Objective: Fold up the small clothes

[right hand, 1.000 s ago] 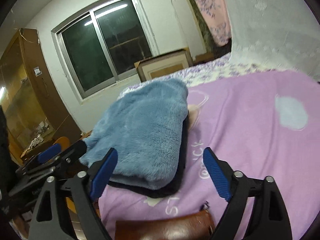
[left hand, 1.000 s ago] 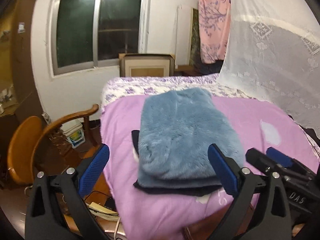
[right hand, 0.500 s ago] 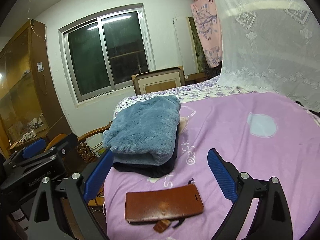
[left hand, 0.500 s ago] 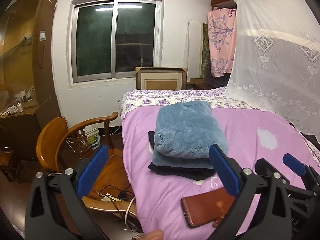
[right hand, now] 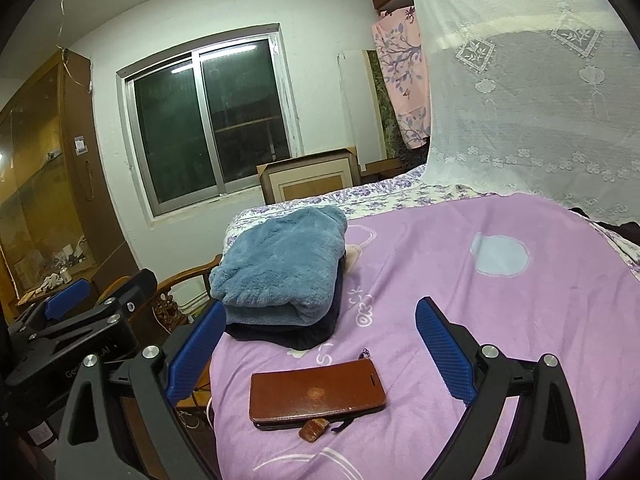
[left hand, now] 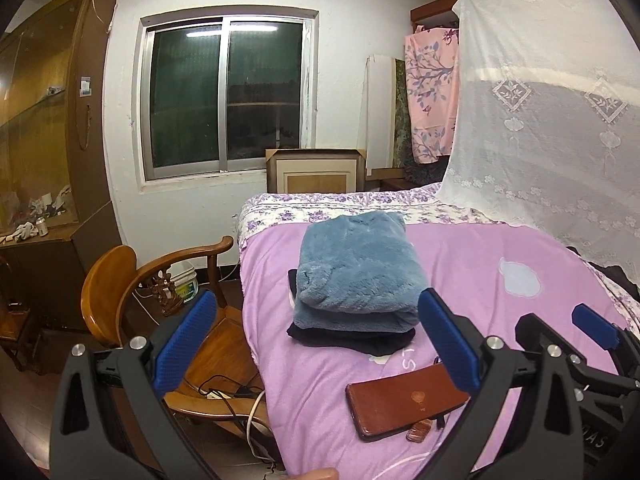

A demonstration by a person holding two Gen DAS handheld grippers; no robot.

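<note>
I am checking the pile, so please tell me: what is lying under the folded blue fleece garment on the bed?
Under the blue fleece garment lies a folded dark garment, resting on the purple bedspread. Only its edges show; the fleece covers the rest.

The blue fleece is folded into a thick, fluffy rectangle; it lies flat on top of a folded dark garment, whose edge shows beneath; the stack sits ahead of the left jaws, between them, and ahead-left of the right jaws, touching neither.
</note>
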